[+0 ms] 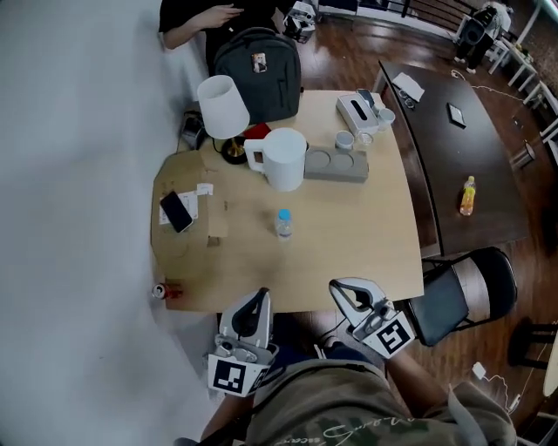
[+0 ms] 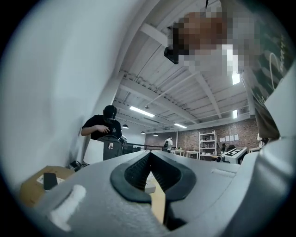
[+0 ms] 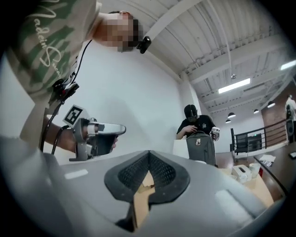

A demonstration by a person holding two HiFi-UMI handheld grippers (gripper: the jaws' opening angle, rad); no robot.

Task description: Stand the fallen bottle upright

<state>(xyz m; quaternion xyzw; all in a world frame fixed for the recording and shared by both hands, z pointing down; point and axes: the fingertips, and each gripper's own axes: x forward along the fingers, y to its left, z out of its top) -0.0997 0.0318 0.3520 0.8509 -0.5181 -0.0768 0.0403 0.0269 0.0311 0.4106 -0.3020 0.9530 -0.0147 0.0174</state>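
A small clear bottle (image 1: 283, 223) with a blue cap stands upright near the middle of the light wooden table (image 1: 366, 253). Both grippers are held off the table's front edge, well short of the bottle. My left gripper (image 1: 261, 295) (image 2: 150, 154) has its jaws closed together with nothing between them. My right gripper (image 1: 336, 287) (image 3: 149, 153) is likewise shut and empty. In the right gripper view the left gripper (image 3: 99, 135) shows at the left, held in a hand. In both gripper views the jaws hide the bottle.
On the table stand a white pitcher (image 1: 284, 158), a white-shaded lamp (image 1: 223, 106), a grey tray with cups (image 1: 336, 165), a tissue box (image 1: 357, 111), a phone (image 1: 177, 211) and a grey backpack (image 1: 257, 61). A person (image 1: 200, 19) sits behind it. A dark table with a yellow bottle (image 1: 468, 196) and a chair (image 1: 458, 292) are on the right.
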